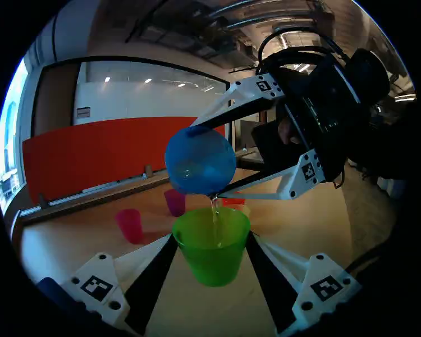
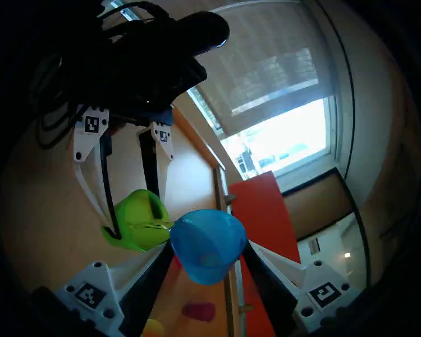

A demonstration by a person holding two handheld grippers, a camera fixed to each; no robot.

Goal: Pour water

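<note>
Left gripper (image 1: 211,238) pinching an upright green cup (image 1: 210,261), right gripper (image 2: 208,248) squeezing a tipped blue cup (image 1: 199,160) just above it, thin stream of water (image 1: 215,216) falling into the green cup

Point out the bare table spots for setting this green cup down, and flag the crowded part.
In the left gripper view, bare wood lies right of the green cup, out to the table edge, and a patch left of the pink cup. Crowded: behind the green cup, where the purple cup and orange cup stand close.
</note>
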